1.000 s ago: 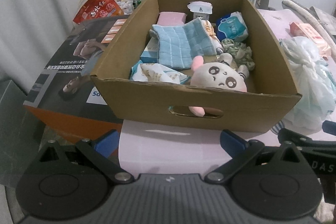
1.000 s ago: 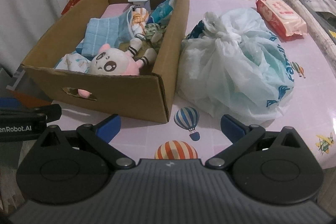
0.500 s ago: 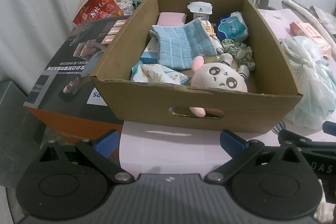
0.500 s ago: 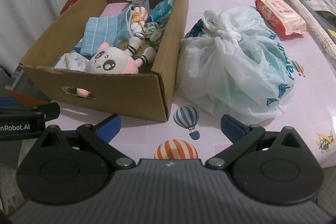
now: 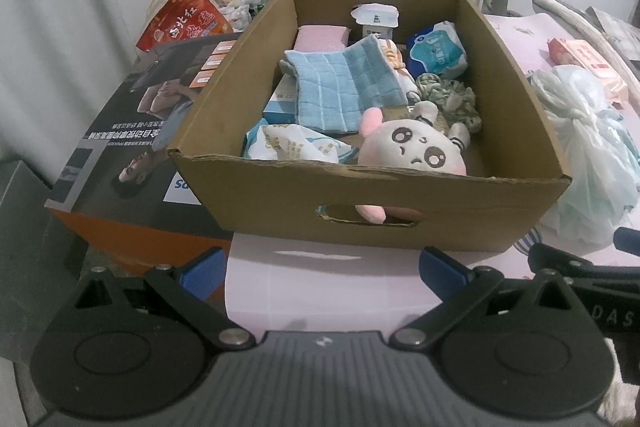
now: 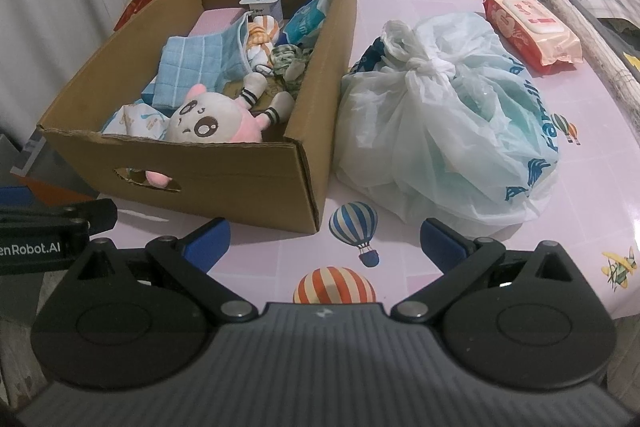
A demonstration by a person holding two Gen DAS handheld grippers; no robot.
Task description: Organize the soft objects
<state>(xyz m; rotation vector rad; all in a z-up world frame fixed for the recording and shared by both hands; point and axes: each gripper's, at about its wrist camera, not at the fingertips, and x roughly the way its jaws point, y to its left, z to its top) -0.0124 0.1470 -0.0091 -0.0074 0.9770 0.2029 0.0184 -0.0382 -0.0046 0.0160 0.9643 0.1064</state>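
Two grippers — left gripper (image 5: 322, 269), right gripper (image 6: 324, 241) — hover at the table's near edge (image 6: 500, 239), jaws apart, empty, facing the cardboard box (image 6: 224, 175) collecting soft things.

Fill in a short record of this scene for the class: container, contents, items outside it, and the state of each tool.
container: cardboard box, open top
contents: plush, blue cloth, scrunchie, tissue pack
outside: tied bag right of box; wipes behind it
left tool: open, empty
right tool: open, empty
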